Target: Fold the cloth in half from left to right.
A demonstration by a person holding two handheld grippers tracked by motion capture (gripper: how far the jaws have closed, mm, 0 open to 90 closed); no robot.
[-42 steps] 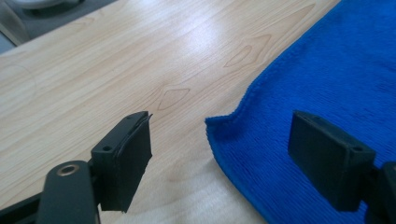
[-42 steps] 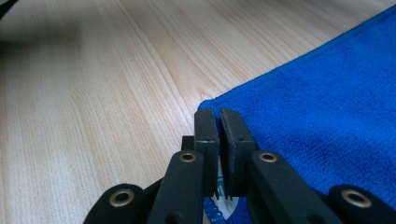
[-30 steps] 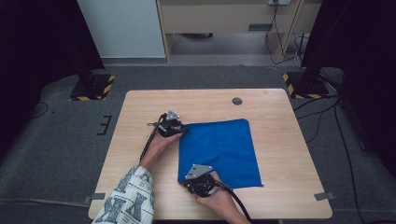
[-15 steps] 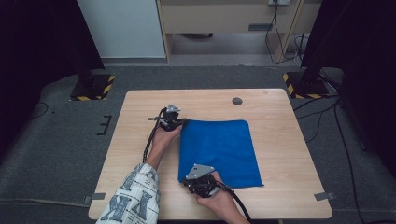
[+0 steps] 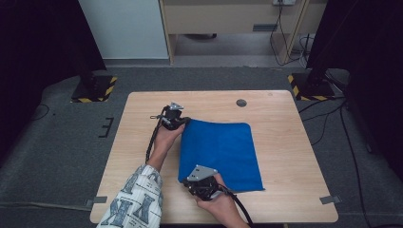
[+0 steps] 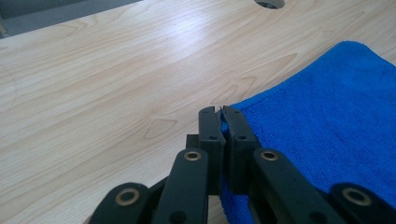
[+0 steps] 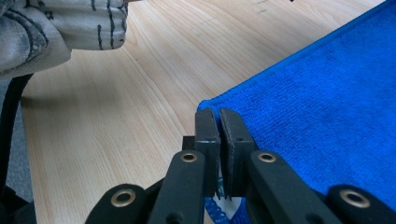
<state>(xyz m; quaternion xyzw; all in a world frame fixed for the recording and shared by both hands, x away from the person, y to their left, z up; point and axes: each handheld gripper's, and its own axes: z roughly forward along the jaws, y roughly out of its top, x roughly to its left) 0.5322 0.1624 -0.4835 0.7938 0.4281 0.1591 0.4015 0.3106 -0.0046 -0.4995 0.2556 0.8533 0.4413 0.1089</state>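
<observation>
Blue cloth (image 5: 221, 154) spread flat at the centre of the high view, on the light wooden table (image 5: 285, 156), its long sides running from mid-frame toward the lower edge. Left gripper (image 5: 183, 122) at the cloth's upper left corner, just left of centre in the high view, jaws pressed together on that corner. Same grip seen from the left gripper view: black jaws rising from the bottom centre, a sliver of blue cloth (image 6: 327, 126) pinched between the pads, the rest of the fabric spreading off to the right of the frame. Corner there possibly lifted slightly off the wood, though hard to judge from this angle. Jaws just been closing, with the cloth corner between them.

Right gripper (image 5: 186, 183) at the cloth's lower left corner, low in the high view and a little left of centre, held by a hand (image 5: 222, 205) coming in from the bottom edge. Clamped on the fabric too: in the right gripper view, pads together at bottom centre with blue cloth (image 7: 317, 102) caught between and a frayed blue edge showing just below them. Patterned sleeve (image 7: 56, 28) in the upper left of that view. Small dark round spot (image 5: 241, 102) on the table above the cloth, well apart from it.
</observation>
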